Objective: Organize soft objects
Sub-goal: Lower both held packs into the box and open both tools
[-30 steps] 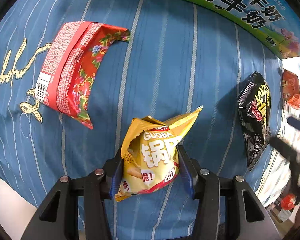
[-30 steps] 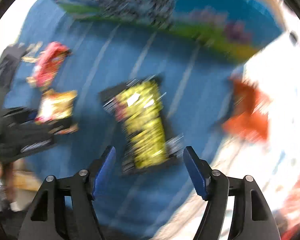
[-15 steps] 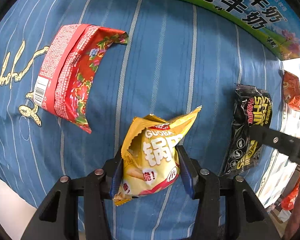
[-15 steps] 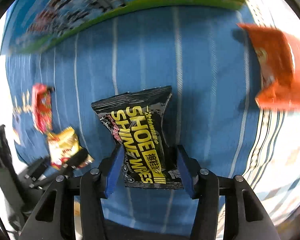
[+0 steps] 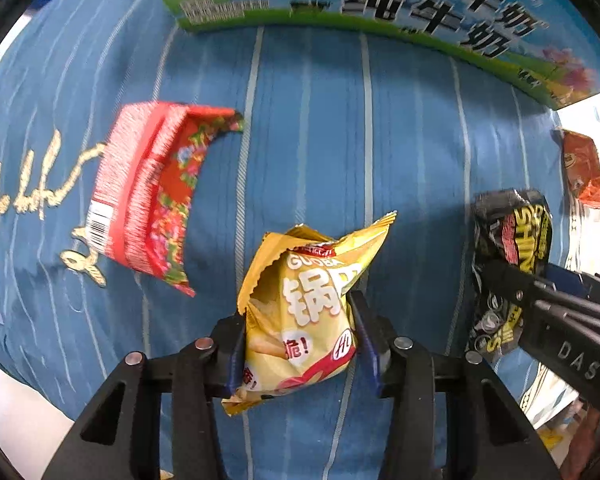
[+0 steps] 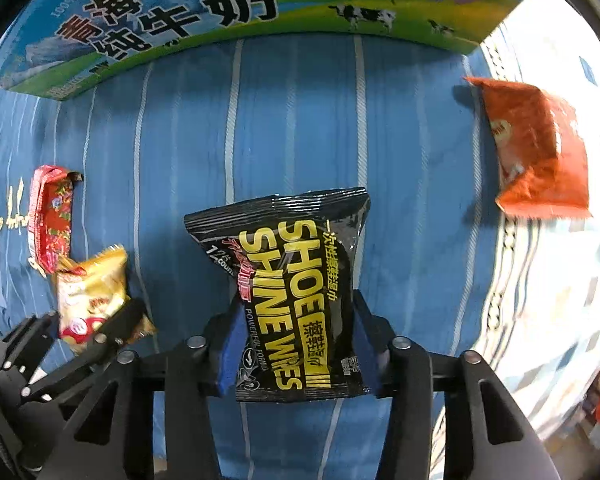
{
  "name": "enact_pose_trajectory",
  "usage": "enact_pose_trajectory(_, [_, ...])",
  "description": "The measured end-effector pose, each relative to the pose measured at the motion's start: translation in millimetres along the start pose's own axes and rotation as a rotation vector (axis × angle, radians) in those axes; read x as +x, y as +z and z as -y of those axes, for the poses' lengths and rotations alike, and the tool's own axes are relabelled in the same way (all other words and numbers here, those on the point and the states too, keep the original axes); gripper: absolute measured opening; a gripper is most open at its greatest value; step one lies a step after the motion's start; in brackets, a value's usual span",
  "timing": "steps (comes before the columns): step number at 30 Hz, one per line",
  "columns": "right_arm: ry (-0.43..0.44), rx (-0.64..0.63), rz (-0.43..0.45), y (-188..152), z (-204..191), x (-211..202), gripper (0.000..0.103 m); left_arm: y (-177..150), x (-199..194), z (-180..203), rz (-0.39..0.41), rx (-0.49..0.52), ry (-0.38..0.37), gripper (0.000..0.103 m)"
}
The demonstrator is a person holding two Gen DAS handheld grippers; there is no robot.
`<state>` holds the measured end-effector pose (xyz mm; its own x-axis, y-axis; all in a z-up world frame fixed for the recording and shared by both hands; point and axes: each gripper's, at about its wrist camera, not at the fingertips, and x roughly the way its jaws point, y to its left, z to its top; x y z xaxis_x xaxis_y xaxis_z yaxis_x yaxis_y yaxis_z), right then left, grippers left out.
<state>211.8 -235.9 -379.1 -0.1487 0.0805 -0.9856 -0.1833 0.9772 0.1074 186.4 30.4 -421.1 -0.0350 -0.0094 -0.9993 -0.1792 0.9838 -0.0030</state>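
Observation:
My left gripper (image 5: 300,344) is shut on a yellow snack bag (image 5: 304,312) and holds it over the blue striped cloth (image 5: 320,152). My right gripper (image 6: 296,344) is shut on a black shoe-shine wipes pack (image 6: 296,292). The same pack (image 5: 512,256) shows at the right of the left wrist view, and the yellow bag (image 6: 90,296) at the left of the right wrist view. A red flowered packet (image 5: 152,196) lies on the cloth to the left. An orange packet (image 6: 536,148) lies at the right where the cloth meets a white patterned sheet.
A large milk carton box (image 5: 380,4) with green and blue print stands along the far edge of the cloth. A white patterned sheet (image 6: 560,280) lies to the right. Gold embroidery (image 5: 40,184) marks the cloth at the far left.
My right gripper swung over the black wipes pack and closed on it. My left gripper moved closer to the milk box with the yellow bag still held.

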Motion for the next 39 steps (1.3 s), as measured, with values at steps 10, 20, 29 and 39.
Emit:
enact_pose_trajectory(10, [0.074, 0.0, 0.076, -30, -33, -58, 0.047, 6, -83, 11, 0.17, 0.039, 0.008, 0.042])
enact_pose_trajectory(20, [0.229, 0.001, 0.228, -22, -39, -170, 0.046, 22, -202, 19, 0.324, 0.063, -0.137, 0.042])
enact_pose_trajectory(29, [0.162, 0.054, 0.373, 89, -47, -225, 0.046, 116, -241, 10, 0.364, 0.103, -0.119, 0.042])
enact_pose_trajectory(39, [0.008, 0.079, 0.189, 213, -59, -101, 0.046, 252, -144, -4, 0.132, 0.056, -0.076, 0.042])
